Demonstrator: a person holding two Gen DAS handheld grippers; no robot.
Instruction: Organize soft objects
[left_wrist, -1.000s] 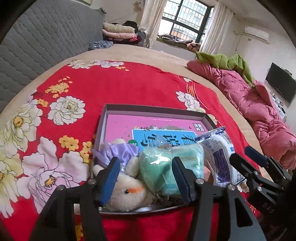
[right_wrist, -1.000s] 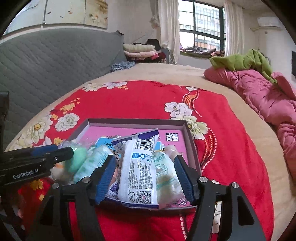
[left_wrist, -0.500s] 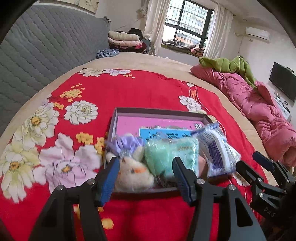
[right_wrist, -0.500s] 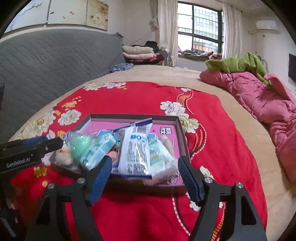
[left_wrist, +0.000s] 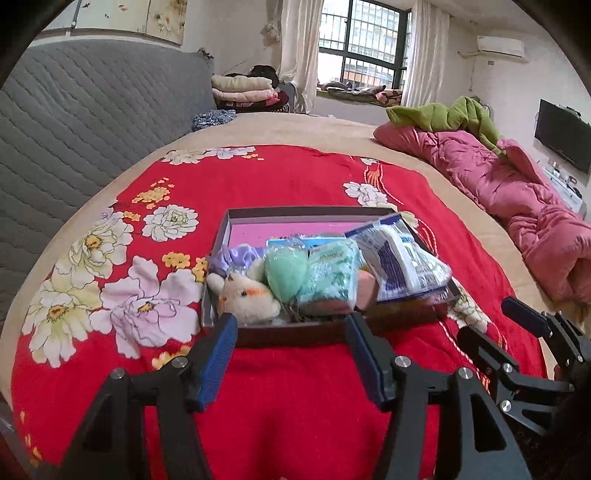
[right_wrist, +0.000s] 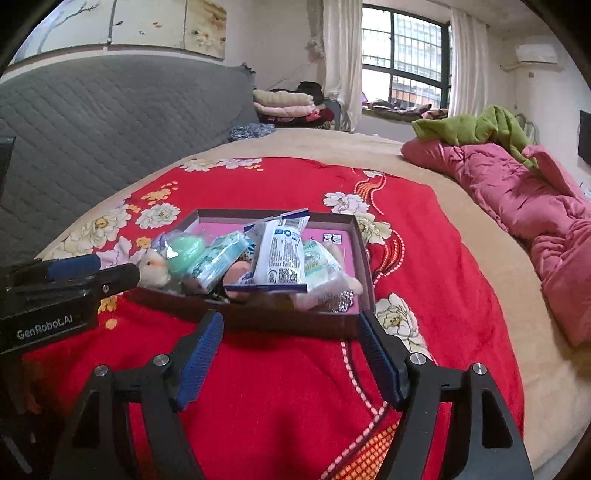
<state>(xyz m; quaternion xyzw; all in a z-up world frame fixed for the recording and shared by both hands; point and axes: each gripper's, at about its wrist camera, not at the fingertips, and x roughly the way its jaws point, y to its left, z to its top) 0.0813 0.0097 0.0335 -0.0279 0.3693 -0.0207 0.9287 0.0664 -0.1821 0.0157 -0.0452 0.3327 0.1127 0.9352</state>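
A shallow dark box (left_wrist: 288, 334) with a pink bottom lies on the red flowered bedspread; it also shows in the right wrist view (right_wrist: 280, 323). In it are a white plush toy (left_wrist: 245, 295), a mint green soft item (left_wrist: 286, 273), a green tissue pack (left_wrist: 330, 277), a white and blue packet (left_wrist: 402, 258) and a purple cloth (left_wrist: 236, 256). My left gripper (left_wrist: 290, 356) is open and empty, just in front of the box. My right gripper (right_wrist: 290, 350) is open and empty, also in front of the box. The packet (right_wrist: 280, 254) lies on top.
A pink quilt (left_wrist: 517, 206) with a green blanket (left_wrist: 450, 114) lies along the right side of the bed. A grey padded headboard (left_wrist: 92, 122) is on the left. Folded clothes (left_wrist: 243, 88) are stacked beyond the bed. The other gripper (right_wrist: 55, 291) shows at the left.
Both grippers have drawn back from the box and risen; the box with its items now lies farther ahead. Both stay open and empty.
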